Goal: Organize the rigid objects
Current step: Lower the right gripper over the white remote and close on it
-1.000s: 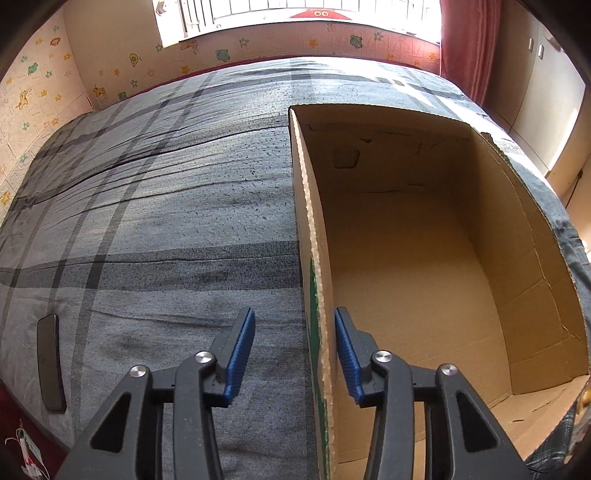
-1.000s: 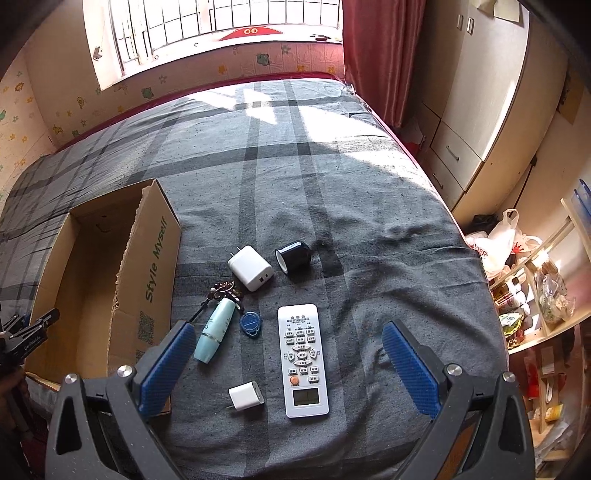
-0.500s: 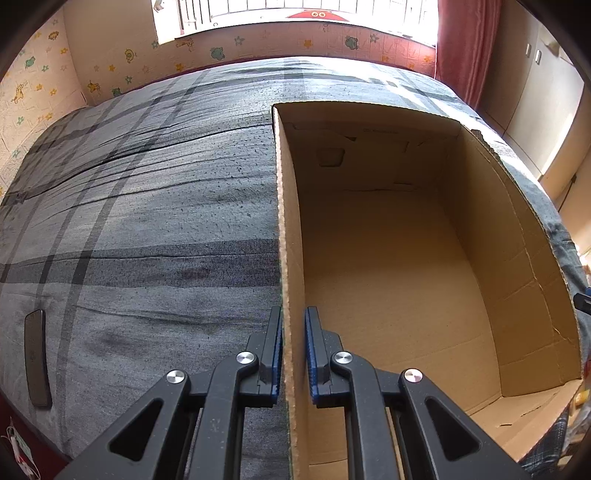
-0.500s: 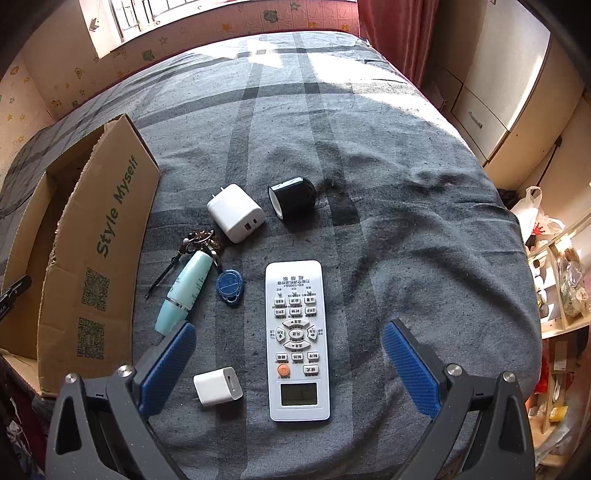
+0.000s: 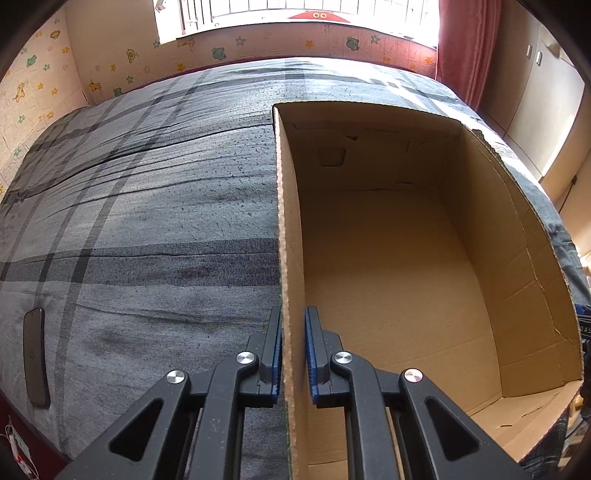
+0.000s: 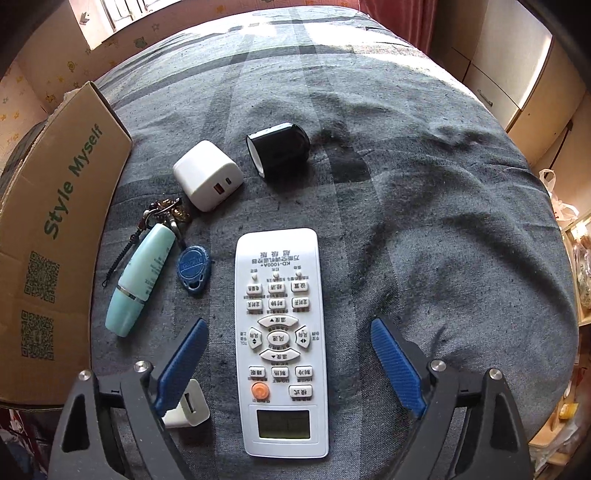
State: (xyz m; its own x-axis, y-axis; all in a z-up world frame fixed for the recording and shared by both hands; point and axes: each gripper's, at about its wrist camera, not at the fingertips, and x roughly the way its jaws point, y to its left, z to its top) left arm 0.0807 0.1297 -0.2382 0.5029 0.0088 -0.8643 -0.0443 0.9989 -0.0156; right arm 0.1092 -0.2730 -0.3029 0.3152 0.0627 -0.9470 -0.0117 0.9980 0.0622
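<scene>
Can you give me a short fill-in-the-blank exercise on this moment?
1. The left hand-held gripper is clamped on the wall of the ____.
2. The right hand-held gripper is open above the white ____.
3. The black cup lies on its ____.

Missing words: cardboard box; remote control; side

I see strong daylight pouring through the window (image 5: 295, 14) at the far end, which is blown out to white. It lays a glaring patch across the far part of the bed (image 5: 332, 74). The near bedspread sits in softer, even light. Inside the cardboard box (image 5: 388, 258) the walls shade gently. Both views bow heavily, with dark corners. The remote (image 6: 281, 339) reads sharp.
</scene>
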